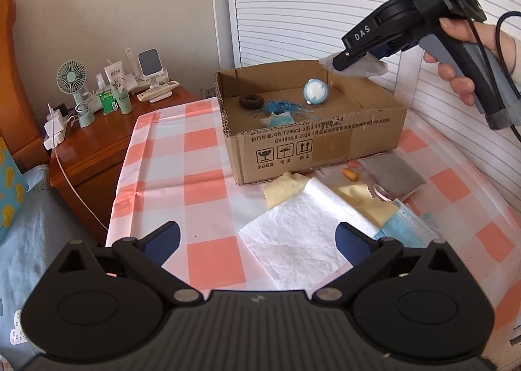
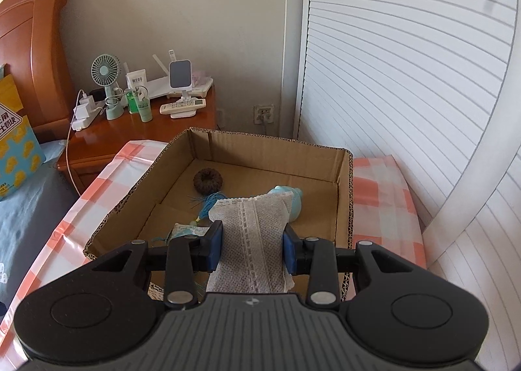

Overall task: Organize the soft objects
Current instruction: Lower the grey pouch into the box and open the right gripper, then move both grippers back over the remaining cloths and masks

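Left wrist view: the left gripper [image 1: 257, 242] hovers with its fingers spread wide above the white cloth [image 1: 298, 237] on the checked tablecloth [image 1: 169, 159], holding nothing. Risk: closing here may pinch the tablecloth together with the cloth. Count outside the cardboard box [image 1: 312, 140]: one white cloth, two yellow cloths [image 1: 366, 205], one blue face mask [image 1: 405, 224], one grey pad [image 1: 392, 175], one small orange piece [image 1: 350, 174]. Right wrist view: the right gripper [image 2: 252, 245] pinches one white lace-trimmed pouch [image 2: 252, 234] above the near end of the box. Risk, as a judgement: a release this close to the near wall may leave the pouch draped on the rim, or it may land on the items below. Count inside: one dark ring [image 2: 208, 180], one blue tassel [image 2: 208, 205], one pale blue round toy [image 2: 293, 198]
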`<state>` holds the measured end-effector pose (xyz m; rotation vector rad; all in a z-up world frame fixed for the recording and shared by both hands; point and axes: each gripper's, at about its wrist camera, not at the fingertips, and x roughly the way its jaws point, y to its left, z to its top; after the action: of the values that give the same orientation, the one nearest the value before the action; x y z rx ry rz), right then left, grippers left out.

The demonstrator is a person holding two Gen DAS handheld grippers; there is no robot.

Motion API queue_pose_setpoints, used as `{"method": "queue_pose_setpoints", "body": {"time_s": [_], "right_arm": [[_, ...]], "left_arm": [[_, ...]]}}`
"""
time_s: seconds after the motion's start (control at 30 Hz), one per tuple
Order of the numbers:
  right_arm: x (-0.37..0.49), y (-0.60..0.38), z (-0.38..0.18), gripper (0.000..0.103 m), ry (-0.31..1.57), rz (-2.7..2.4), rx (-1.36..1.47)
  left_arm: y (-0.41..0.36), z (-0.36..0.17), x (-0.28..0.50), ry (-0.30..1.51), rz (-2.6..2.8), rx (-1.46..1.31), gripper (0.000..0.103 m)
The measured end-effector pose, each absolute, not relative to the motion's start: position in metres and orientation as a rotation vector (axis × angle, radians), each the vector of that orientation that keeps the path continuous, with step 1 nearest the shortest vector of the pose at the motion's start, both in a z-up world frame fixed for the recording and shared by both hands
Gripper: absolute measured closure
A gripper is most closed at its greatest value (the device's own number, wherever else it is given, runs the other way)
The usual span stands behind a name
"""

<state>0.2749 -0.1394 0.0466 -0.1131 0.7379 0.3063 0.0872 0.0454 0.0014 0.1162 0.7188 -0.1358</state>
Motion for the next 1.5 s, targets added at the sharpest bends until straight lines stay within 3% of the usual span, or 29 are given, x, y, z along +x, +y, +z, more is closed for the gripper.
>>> {"method": "queue_pose_setpoints", "body": {"time_s": [0.1, 0.13, 0.17, 0.23, 0.27, 0.73, 1.5], "right_arm": [[0.285, -0.137, 0.041, 0.059, 0.763, 0.306, -0.116], [0.285, -0.137, 0.04, 0.046, 0.76, 0.291, -0.121], [0.287, -0.137, 0.04, 0.025, 0.749, 0.27, -0.125], [0.288, -0.139, 0.04, 0.007, 0.729, 0.243, -0.126], [0.287, -0.141, 0.041, 0.003, 0.715, 0.237, -0.118], [0.248, -0.16, 0.042, 0.0, 0.704, 0.212, -0.117], [0.14, -0.159, -0.034, 0.0, 0.869, 0.299, -0.172]], "left_arm": [[0.048, 0.002, 0.089, 0.72, -0.129, 0.11, 0.002], [0.048, 0.002, 0.089, 0.721, -0.128, 0.111, 0.002], [0.047, 0.001, 0.089, 0.722, -0.128, 0.112, 0.002], [0.047, 0.001, 0.089, 0.726, -0.131, 0.113, 0.002], [0.047, 0.0, 0.088, 0.727, -0.133, 0.114, 0.002], [0.044, -0.001, 0.088, 0.744, -0.14, 0.125, 0.002], [0.042, -0.006, 0.076, 0.764, -0.161, 0.137, 0.002]]}}
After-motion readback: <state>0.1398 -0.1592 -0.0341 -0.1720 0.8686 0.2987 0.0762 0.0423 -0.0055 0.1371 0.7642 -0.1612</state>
